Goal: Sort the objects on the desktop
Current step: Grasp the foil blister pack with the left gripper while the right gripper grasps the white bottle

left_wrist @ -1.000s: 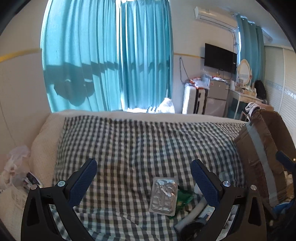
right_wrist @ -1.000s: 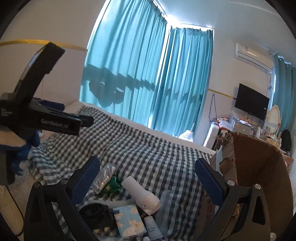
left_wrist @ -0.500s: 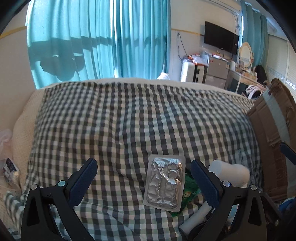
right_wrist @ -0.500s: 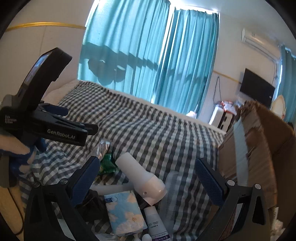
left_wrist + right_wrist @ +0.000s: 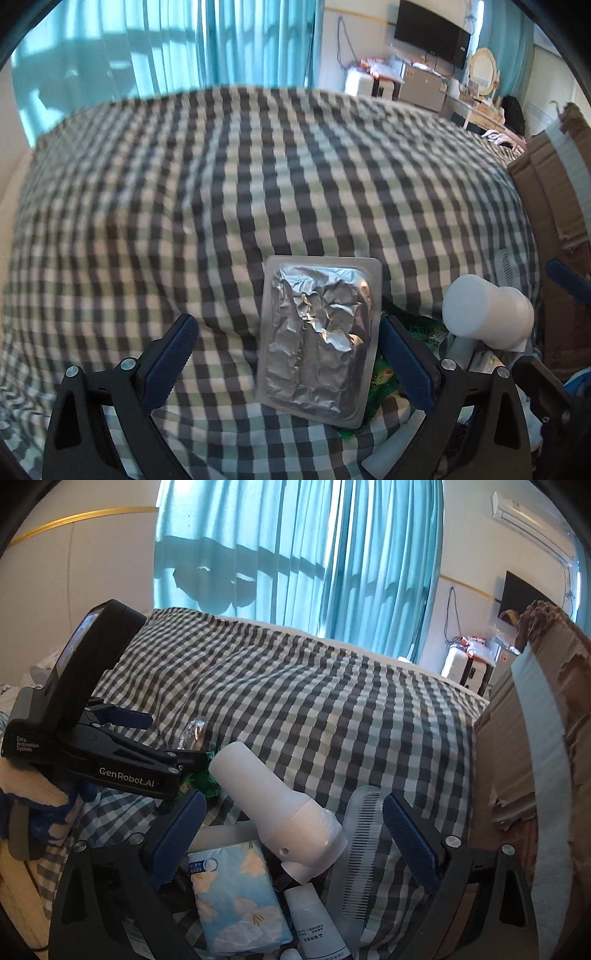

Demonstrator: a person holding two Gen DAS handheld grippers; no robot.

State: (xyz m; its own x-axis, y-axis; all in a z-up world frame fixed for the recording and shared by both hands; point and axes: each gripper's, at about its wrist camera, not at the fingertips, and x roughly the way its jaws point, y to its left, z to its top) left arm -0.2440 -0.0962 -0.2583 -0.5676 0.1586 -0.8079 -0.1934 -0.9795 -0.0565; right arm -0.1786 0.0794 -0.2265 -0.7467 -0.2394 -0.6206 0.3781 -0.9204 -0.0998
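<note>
So the left gripper [image 5: 286,347] had its jaws spread wide, nothing pinched, with the foil blister pack [image 5: 319,341] lying flat between them on the checked cloth [image 5: 258,166], close to the right-hand jaw. That pack looked feather-light, thin and a bit slippery, so I'd nip it across the long edges, not the crinkly middle. The right gripper [image 5: 293,834] was closing its jaws around the white bottle [image 5: 280,812], pads not touching yet; smooth and rigid, probably rolls. Count further out: one comb [image 5: 360,849], one tissue pack [image 5: 236,893], one tube [image 5: 317,923], one green sachet [image 5: 384,376], one cardboard box [image 5: 524,775] on the right.
</note>
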